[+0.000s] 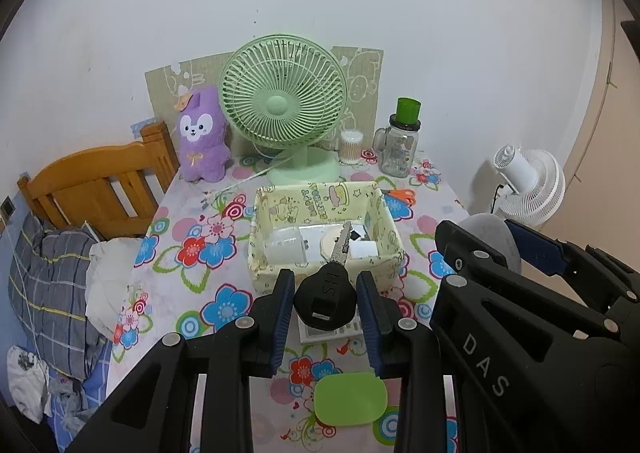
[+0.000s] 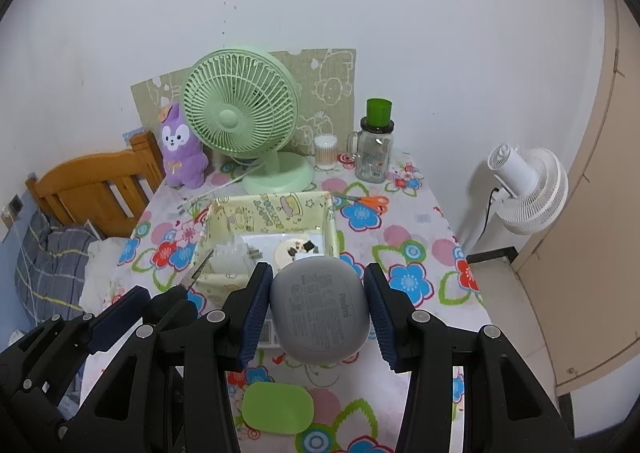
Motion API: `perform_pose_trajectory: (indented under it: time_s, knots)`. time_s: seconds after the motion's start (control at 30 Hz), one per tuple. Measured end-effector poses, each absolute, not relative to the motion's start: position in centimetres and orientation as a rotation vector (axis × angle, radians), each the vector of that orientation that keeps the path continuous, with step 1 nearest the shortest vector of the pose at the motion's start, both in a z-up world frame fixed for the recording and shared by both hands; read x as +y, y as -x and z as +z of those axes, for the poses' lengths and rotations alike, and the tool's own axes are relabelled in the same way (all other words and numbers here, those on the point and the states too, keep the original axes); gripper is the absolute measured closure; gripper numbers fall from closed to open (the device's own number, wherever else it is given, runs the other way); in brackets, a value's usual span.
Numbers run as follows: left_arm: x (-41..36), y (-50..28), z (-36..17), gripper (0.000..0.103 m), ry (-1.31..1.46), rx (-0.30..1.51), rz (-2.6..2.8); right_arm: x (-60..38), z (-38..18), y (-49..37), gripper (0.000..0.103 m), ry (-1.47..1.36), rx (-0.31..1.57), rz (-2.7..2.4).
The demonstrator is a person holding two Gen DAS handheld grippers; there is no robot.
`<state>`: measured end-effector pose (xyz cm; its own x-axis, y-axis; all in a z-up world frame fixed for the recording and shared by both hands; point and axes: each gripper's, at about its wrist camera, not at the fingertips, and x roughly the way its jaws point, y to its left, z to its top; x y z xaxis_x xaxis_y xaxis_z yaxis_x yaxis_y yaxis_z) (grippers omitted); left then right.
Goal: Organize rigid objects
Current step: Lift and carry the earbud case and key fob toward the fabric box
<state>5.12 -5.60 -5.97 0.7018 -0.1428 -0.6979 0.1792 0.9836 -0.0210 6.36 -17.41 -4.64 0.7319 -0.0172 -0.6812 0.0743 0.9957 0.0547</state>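
My left gripper is shut on a black-headed key, its metal blade pointing out over the near wall of a cream patterned box. My right gripper is shut on a grey Redmi earbud case, held just in front of the same box. The box holds a clear plastic piece, a round cream item and small white and black items. The left gripper and key blade show at the lower left of the right wrist view.
A green oval pad and a white flat item lie on the floral tablecloth near me. Behind the box stand a green fan, a purple plush, a cotton-swab jar and a glass jar. Orange scissors lie at right.
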Motion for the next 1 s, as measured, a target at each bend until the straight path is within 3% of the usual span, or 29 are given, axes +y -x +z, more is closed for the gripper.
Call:
perform_pose_trajectory:
  time_s: [1.0]
  knots:
    - [-5.5,-13.5,-7.5,0.071,-0.041,0.812,-0.140,-16.8,-6.2,-15.0,0.052,-0.069,0.784,-0.043]
